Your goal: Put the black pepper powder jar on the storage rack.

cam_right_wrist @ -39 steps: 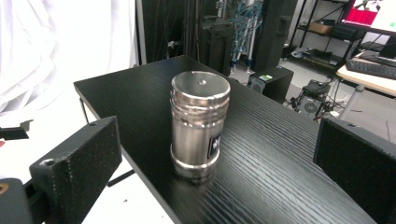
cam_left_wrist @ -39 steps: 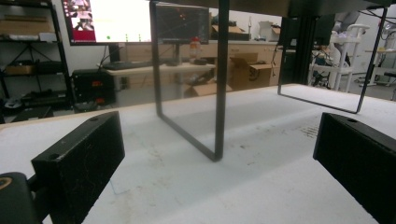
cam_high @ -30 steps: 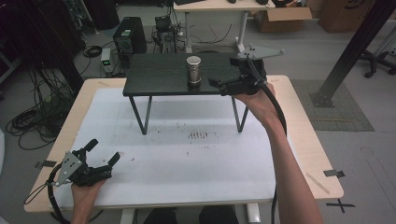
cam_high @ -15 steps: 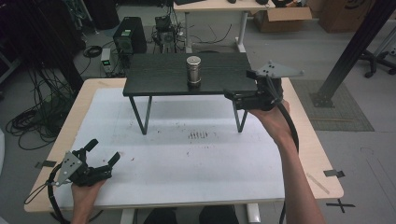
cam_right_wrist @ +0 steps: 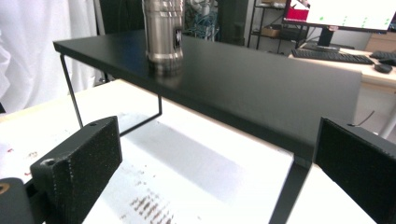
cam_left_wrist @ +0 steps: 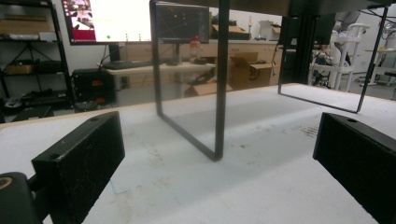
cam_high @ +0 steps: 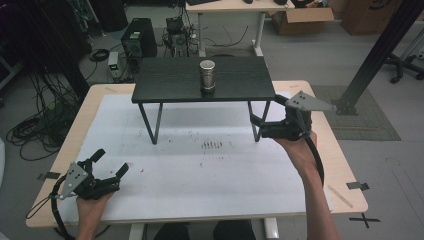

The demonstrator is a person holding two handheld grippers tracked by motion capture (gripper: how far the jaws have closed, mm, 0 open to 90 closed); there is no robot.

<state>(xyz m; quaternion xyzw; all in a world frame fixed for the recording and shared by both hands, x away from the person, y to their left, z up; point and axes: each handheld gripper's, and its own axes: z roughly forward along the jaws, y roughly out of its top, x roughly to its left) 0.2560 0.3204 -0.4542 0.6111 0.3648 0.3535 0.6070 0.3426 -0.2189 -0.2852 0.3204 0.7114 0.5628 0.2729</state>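
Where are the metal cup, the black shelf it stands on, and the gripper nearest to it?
metal cup (cam_high: 207, 75), high view, middle of its side.
black shelf (cam_high: 170, 80), high view, bare top left of the cup.
right gripper (cam_high: 256, 125), high view, midway between its fingertips.

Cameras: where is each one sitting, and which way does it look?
High view: sits above the table, looking forward and down; shows both forearms, left tongs and right tongs.
Left gripper view: rides low on the left tongs, facing the black shelf's legs; its two jaws stand open.
Right gripper view: rides on the right tongs, facing the black shelf and the metal cup.
High and right gripper views share the cup.
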